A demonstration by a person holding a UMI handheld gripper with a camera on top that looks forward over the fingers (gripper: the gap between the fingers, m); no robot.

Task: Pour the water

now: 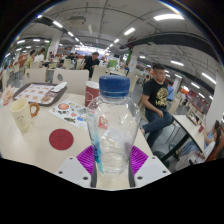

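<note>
Fingers (112,158) apparently clamp upright water bottle (112,125) above white table (35,145).

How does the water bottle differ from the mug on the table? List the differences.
1. The water bottle is clear plastic with a blue cap; the mug is opaque and cream-coloured.
2. The bottle stands between the gripper fingers, which press on it; the mug rests on the table, off to the side, untouched.
3. The bottle is capped; the mug is open-topped, with a handle.

Both stand upright.
</note>
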